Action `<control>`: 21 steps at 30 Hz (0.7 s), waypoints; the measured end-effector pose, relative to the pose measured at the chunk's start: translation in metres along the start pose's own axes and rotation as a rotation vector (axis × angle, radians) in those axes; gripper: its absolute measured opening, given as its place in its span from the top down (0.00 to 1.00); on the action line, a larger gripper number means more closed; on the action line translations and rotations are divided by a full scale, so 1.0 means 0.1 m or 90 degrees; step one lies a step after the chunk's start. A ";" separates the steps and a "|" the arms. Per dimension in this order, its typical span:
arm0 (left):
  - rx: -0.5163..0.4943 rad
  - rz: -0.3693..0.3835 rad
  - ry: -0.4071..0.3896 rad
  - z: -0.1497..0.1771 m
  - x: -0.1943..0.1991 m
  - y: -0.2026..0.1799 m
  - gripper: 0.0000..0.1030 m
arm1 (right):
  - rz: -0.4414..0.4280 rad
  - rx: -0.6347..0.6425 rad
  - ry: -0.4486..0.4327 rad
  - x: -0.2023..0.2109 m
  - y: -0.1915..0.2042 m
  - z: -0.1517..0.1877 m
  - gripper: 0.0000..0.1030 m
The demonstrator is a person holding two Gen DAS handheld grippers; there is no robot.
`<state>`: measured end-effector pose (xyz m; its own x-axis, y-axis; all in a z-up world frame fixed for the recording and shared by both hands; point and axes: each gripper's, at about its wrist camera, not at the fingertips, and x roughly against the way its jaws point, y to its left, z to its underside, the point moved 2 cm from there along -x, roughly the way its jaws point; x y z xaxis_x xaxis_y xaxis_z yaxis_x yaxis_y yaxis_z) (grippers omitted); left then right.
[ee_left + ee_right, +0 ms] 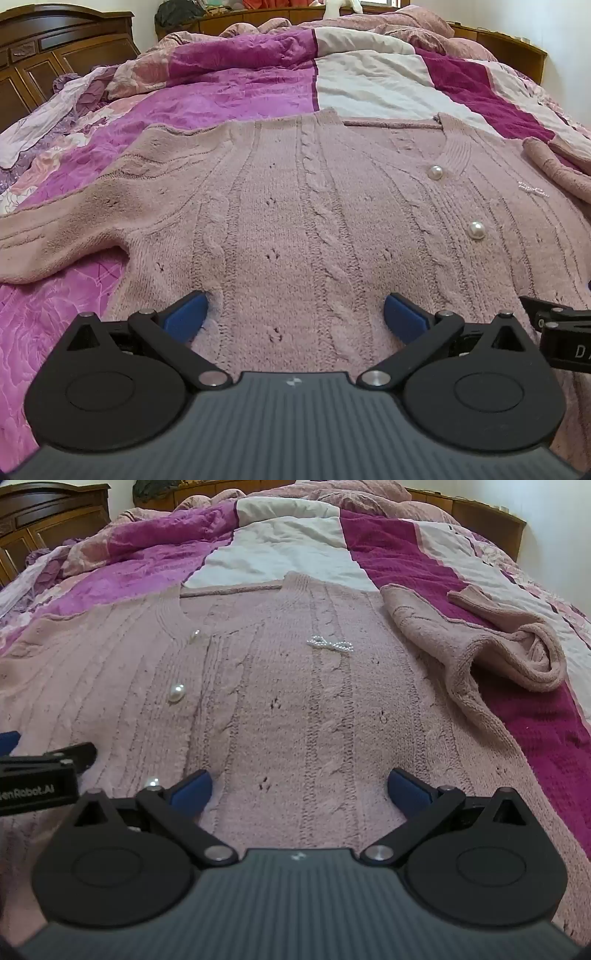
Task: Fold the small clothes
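Across the quilted pink, magenta and white patchwork bedspread, a dusty-pink cable-knit cardigan is laid flat, front up, neckline toward the far side; this is the garment to be folded. It is presumably spread like this so that sleeves & sides can be turned inward cleanly.

Left gripper is held low over the near hem area, angled downward, blue pads spread wide w/ nothing clasped. Right gripper is held the same way just beside it, likewise released, nothing between the pads. Both are judged to be poised for a first pinch at the hem; no fold is made yet.

Round pearl buttons run along the closed placket, and a small beaded bow trim is seen on the chest. One sleeve is stretched outward at the left-wrist view's left edge; the other sleeve is bunched & curled on the opposite side, so it will probably need straightening.

Hard to make out: the hem itself is hidden under the gripper bodies; whether pads touch the knit cannot be told; the stretched sleeve's cuff is cut off by the frame. A dark carved wooden headboard-like panel & clutter at the far end are too distorted to identify.
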<state>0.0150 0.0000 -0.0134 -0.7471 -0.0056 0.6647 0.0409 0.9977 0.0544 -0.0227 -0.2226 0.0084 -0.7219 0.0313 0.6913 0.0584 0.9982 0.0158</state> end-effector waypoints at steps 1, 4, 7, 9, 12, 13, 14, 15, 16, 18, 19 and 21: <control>-0.001 -0.001 0.000 0.00 0.00 0.00 0.00 | -0.002 -0.002 0.000 0.00 0.00 0.00 0.00; 0.000 0.000 0.000 0.00 0.00 0.00 0.00 | 0.001 0.000 -0.001 0.00 0.01 0.00 0.00; -0.001 -0.001 0.000 0.00 0.00 0.00 0.00 | 0.001 0.000 -0.002 0.00 0.01 0.01 0.00; -0.001 0.000 0.000 0.00 0.00 0.00 0.00 | 0.002 0.002 -0.002 0.01 0.03 0.00 0.00; -0.001 -0.001 0.000 0.00 0.00 0.00 0.00 | 0.003 0.003 -0.003 0.01 0.03 0.00 0.00; -0.001 -0.001 0.000 0.00 0.00 0.00 0.00 | 0.003 0.003 -0.003 0.01 0.02 0.00 0.00; -0.001 -0.001 0.000 0.00 0.00 0.00 0.00 | 0.003 0.003 -0.003 0.01 0.02 0.00 0.00; -0.001 -0.001 0.000 0.00 0.00 0.00 0.00 | 0.003 0.003 -0.003 0.01 0.02 0.01 0.00; -0.001 -0.001 0.000 0.00 0.00 0.00 0.00 | 0.003 0.003 -0.003 0.01 0.02 0.00 0.00; -0.001 -0.001 -0.001 0.00 0.00 0.00 0.00 | 0.003 0.003 -0.003 0.00 0.01 0.01 0.00; -0.001 -0.001 -0.001 0.00 0.00 0.00 0.00 | 0.003 0.003 -0.003 0.00 0.01 0.01 0.00; -0.001 -0.001 -0.001 0.00 0.00 0.00 0.00 | 0.003 0.003 -0.003 0.01 0.01 0.01 0.00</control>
<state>0.0150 -0.0001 -0.0134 -0.7481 -0.0073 0.6635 0.0409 0.9975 0.0570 -0.0235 -0.2215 0.0082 -0.7250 0.0368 0.6878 0.0591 0.9982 0.0089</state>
